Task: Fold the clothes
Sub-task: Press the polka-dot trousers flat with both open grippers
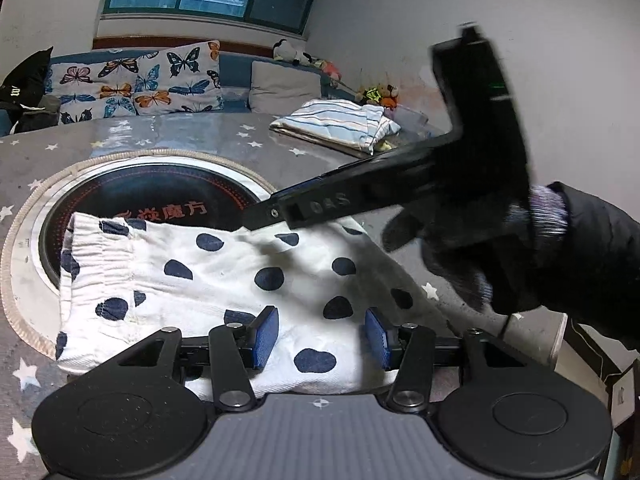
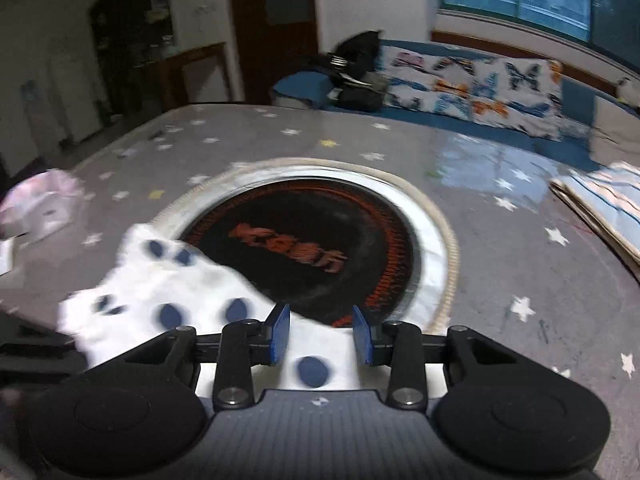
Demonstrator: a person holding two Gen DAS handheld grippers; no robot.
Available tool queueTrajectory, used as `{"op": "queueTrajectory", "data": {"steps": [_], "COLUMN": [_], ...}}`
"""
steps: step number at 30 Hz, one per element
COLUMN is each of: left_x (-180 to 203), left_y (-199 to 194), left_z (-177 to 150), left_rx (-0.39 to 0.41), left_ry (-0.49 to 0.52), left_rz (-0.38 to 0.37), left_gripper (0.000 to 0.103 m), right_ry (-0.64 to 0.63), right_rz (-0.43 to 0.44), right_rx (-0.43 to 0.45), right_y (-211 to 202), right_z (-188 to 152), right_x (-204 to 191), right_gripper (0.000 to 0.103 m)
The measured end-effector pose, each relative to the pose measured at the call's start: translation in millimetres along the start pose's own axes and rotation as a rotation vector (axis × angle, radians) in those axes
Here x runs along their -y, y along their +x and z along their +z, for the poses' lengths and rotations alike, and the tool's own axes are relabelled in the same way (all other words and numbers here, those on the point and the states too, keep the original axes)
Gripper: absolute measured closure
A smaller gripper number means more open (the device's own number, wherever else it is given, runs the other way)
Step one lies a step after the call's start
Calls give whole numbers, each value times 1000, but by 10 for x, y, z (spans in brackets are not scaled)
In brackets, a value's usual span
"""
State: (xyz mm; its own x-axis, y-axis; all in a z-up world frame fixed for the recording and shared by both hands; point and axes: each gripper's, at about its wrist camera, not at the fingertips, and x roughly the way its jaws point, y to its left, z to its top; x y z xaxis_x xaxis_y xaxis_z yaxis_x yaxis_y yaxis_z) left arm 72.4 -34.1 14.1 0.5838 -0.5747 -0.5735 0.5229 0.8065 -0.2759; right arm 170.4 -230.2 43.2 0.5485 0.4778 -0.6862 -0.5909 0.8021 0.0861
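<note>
A white garment with dark blue dots [image 1: 224, 280] lies folded flat on the grey star-print table, partly over a round black hob. My left gripper [image 1: 320, 334] is open, its blue pads just above the garment's near edge, holding nothing. The right gripper's black body [image 1: 400, 188] crosses the left wrist view above the garment, held by a gloved hand [image 1: 460, 256]. In the right wrist view, the right gripper [image 2: 322, 334] is open over the same dotted garment [image 2: 168, 292], which is blurred by motion.
A folded striped garment [image 1: 340, 124] lies at the far right of the table [image 1: 160, 136]. The round black hob [image 2: 320, 252] with a pale rim sits mid-table. A pinkish cloth [image 2: 44, 204] lies at the left edge. A sofa with butterfly cushions [image 1: 136, 80] stands behind.
</note>
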Motion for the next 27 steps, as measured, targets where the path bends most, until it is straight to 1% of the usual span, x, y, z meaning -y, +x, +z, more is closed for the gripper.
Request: {"op": "queueTrajectory", "data": {"steps": [3,5,8,11,13,14,16,18,19,21,23,25,27], "left_x": [5,7,17,20,16,18,24,41,46,37,17,6,-16], "left_y": [11,18,5,-16,-35,-51,-84,-128,-147,-194,-244,-298,-349], "left_z": [-1,-18,-47,-69,-75,-72,-65,-71,-75,-92,-111,-133,-154], "left_rx": [-8,-14,-18,-21,-22,-18,-10,0,3,9,14,23,32], "left_ry": [4,2,4,5,4,3,1,4,6,5,-3,-13,-23], "left_rz": [2,2,4,6,7,8,11,23,32,44,54,63,72], "left_gripper": [51,51,50,48,46,43,39,28,26,25,24,24,21], "right_ry": [-59,-87,-84,-45,-26,-18,0,4,7,12,21,25,18], "right_rz": [52,61,37,29,25,23,19,12,7,-3,-7,-5,-5], "right_rx": [-17,-37,-58,-32,-11,0,21,35,39,46,47,50,53], "right_y": [-4,79,251,309,252,214,139,39,-11,-110,-194,-273,-355], "right_z": [-33,-60,-78,-40,-22,-14,1,-21,-46,-98,-161,-230,-311], "right_x": [-165,-250,-289,-233,-198,-181,-147,-127,-120,-106,-100,-106,-135], "right_gripper": [68,68,67,63,61,60,50,48,42,35,35,23,22]}}
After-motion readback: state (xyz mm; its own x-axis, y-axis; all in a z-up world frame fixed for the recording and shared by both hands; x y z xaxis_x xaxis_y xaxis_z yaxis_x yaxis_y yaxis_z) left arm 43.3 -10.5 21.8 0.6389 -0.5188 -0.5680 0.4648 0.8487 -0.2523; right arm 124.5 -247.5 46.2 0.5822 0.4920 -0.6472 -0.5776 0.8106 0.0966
